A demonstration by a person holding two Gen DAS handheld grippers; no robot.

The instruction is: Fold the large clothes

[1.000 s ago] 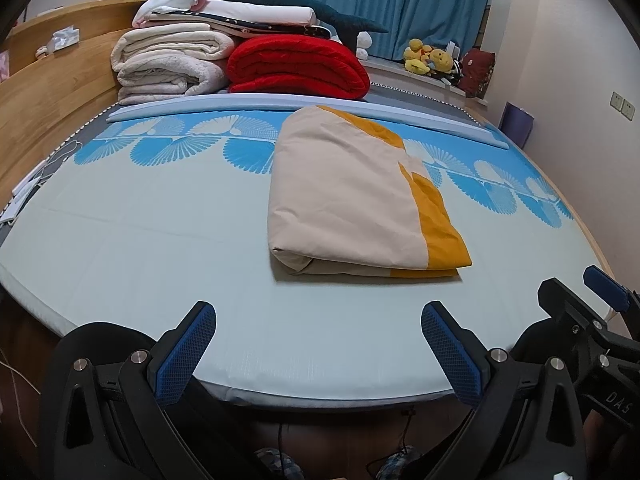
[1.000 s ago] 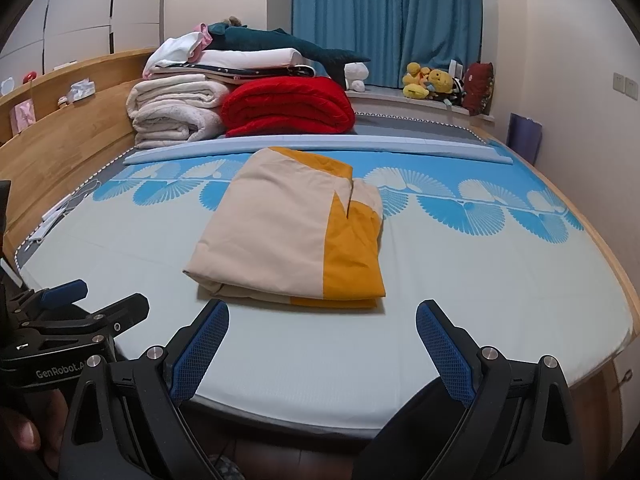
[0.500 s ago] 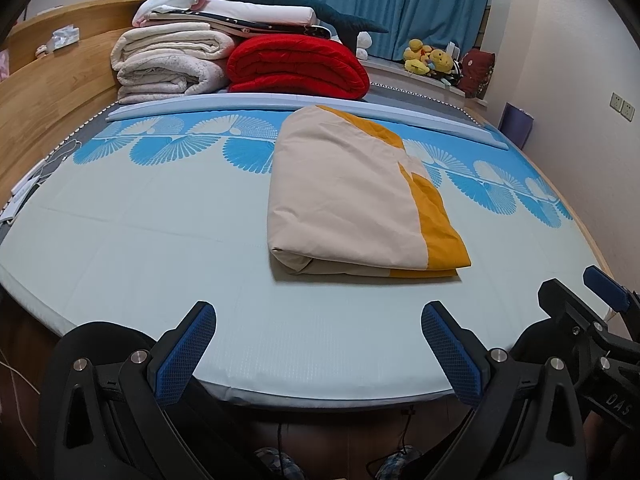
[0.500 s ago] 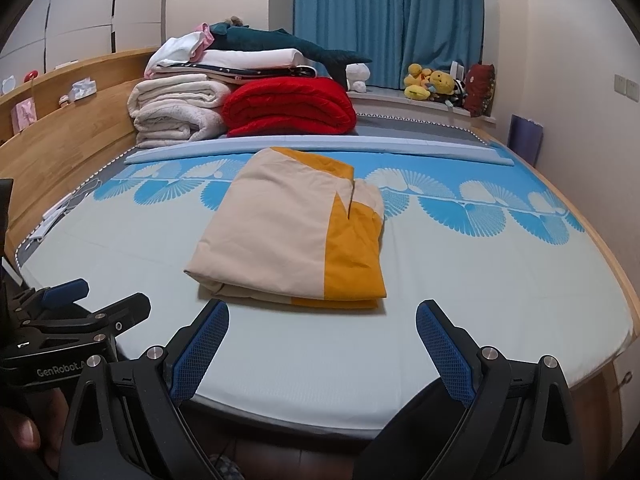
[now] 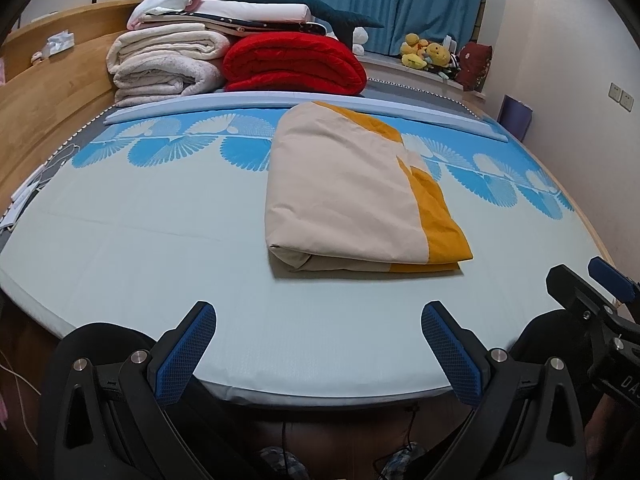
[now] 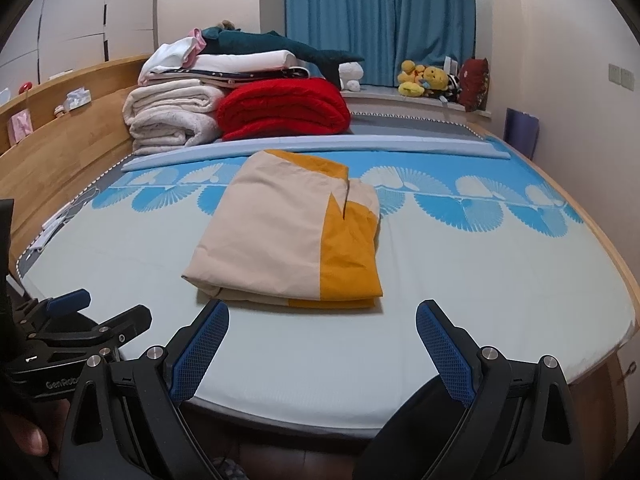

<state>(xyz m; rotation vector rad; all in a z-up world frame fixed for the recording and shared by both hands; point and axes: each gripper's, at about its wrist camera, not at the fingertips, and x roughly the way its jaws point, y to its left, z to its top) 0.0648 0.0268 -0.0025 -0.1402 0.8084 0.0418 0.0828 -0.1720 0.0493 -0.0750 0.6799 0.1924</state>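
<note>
A beige and orange cloth (image 5: 352,196) (image 6: 288,240) lies folded into a thick rectangle in the middle of the bed (image 5: 160,248) (image 6: 480,280). My left gripper (image 5: 320,336) hovers open over the bed's near edge, short of the cloth, with nothing between its blue pads. My right gripper (image 6: 320,338) is open too, just in front of the cloth's near fold and apart from it. Each view catches the other gripper at its side: the right gripper (image 5: 592,292) and the left gripper (image 6: 80,312).
Folded white blankets (image 6: 172,116), a red quilt (image 6: 280,110) and a dark plush shark (image 6: 276,42) are stacked at the far end. A wooden headboard (image 5: 36,112) runs along the left. Plush toys (image 6: 426,78) sit on the sill by the blue curtain (image 6: 380,20).
The right wrist view has drifted slightly closer to the cloth. The left gripper and the cloth have not visibly moved.
</note>
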